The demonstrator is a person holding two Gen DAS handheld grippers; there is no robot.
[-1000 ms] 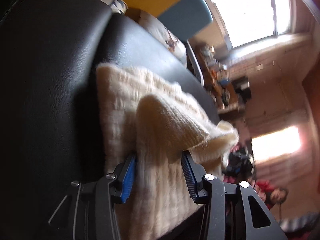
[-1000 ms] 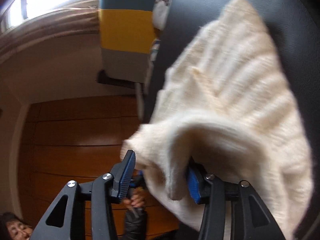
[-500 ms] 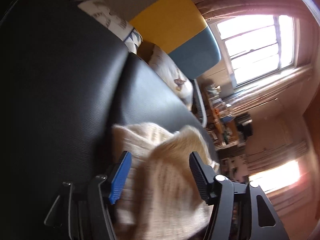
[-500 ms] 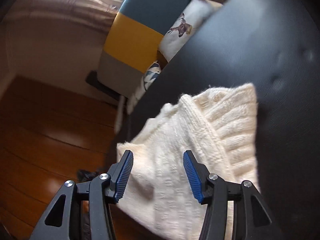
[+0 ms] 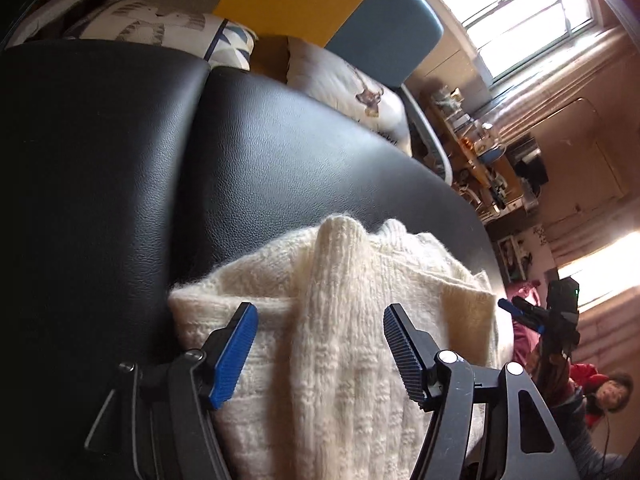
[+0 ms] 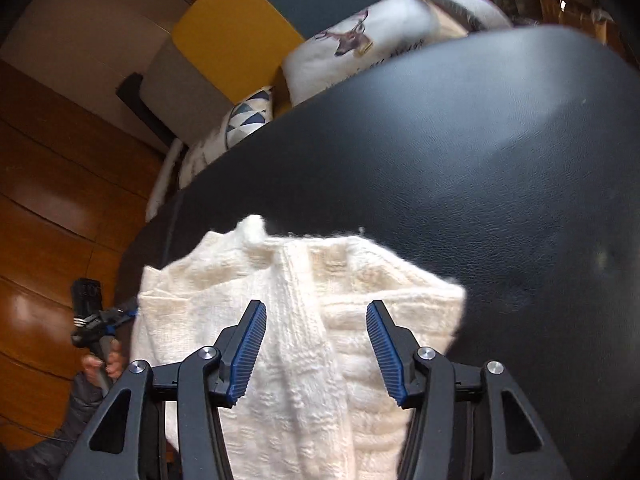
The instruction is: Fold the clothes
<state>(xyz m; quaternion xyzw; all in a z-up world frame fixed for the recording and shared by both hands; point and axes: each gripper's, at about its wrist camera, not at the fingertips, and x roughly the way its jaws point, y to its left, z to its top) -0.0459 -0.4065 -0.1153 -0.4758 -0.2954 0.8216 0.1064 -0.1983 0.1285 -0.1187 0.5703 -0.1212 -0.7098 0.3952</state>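
we see cream knit sweater (image 5: 360, 320) bunched on black seat (image 5: 280, 152) | soft, light, floppy; we'd pinch doubled edge at 12 o'clock | left tongs (image 5: 320, 344), right tongs (image 6: 316, 344) both apart, holding nothing

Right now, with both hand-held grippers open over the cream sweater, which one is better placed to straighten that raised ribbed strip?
Probably the right hand-held gripper: the ribbed strip of the sweater runs between its open fingers. The left hand-held gripper straddles it too, slightly less centred.
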